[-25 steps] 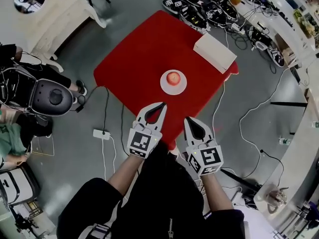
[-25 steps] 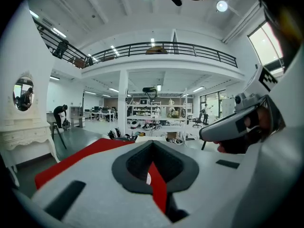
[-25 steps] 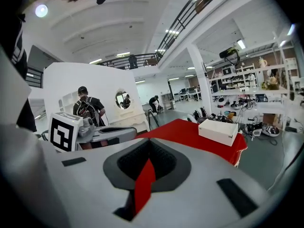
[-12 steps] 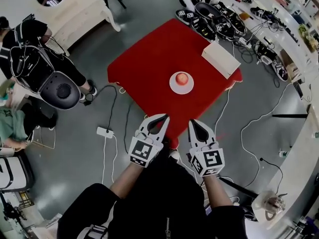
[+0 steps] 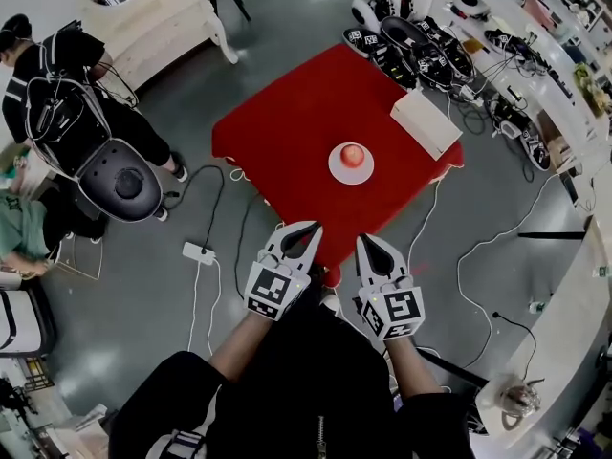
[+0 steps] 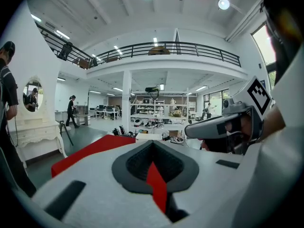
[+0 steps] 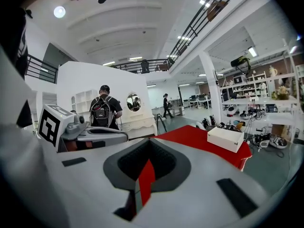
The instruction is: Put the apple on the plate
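A red apple [image 5: 353, 154] sits on a small white plate [image 5: 337, 169] on the red table [image 5: 296, 113], toward its near right side. My left gripper [image 5: 309, 227] and right gripper [image 5: 365, 240] hover side by side over the table's near corner, short of the plate, both shut and empty. In the left gripper view the shut jaws of the left gripper [image 6: 152, 144] point over the red table [image 6: 95, 148], with the right gripper [image 6: 223, 126] beside them. The right gripper view shows the shut right gripper [image 7: 149, 142] and the red table [image 7: 197, 136]; the apple is hidden there.
A white box [image 5: 426, 122] lies on the table's right edge beyond the plate. Black gear and cables [image 5: 411, 36] crowd the floor behind the table. A person with a backpack [image 5: 57, 94], a round black seat [image 5: 129, 182] and a power strip [image 5: 199, 252] are at the left.
Both grippers have drawn back from the plate toward the person, staying shut. The table and the apple look a little farther off, and the view has shifted.
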Demonstrator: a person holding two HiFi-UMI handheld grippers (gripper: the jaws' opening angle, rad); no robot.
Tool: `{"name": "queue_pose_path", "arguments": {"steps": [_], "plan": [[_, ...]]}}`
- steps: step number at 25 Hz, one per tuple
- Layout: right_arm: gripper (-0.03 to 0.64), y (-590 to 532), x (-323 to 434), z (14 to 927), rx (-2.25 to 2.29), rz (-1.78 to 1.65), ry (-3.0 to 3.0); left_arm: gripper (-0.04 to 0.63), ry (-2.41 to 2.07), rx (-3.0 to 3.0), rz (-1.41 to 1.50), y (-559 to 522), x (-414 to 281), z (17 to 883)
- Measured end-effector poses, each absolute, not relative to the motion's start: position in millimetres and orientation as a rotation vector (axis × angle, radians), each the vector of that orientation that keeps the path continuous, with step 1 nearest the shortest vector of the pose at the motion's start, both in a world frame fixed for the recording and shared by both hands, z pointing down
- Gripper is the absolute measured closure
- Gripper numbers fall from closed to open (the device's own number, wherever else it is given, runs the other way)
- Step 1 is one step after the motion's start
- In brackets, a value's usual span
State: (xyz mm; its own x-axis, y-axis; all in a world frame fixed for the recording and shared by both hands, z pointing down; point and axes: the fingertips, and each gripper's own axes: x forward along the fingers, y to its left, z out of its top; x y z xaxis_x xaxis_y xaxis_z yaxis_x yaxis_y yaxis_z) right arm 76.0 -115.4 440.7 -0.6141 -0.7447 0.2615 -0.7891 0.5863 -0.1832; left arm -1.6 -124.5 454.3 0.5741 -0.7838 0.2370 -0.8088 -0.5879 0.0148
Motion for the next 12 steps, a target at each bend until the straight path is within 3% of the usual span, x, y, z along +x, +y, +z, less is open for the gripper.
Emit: {"name": "queue_pose_path", "arguments": {"steps": [12], "plan": [[0.606,-120.6,78.8,437.0,1.3,0.418,-2.654,0.589,-1.355,2.674,0.315,-128.4,0.1,454.0]]}}
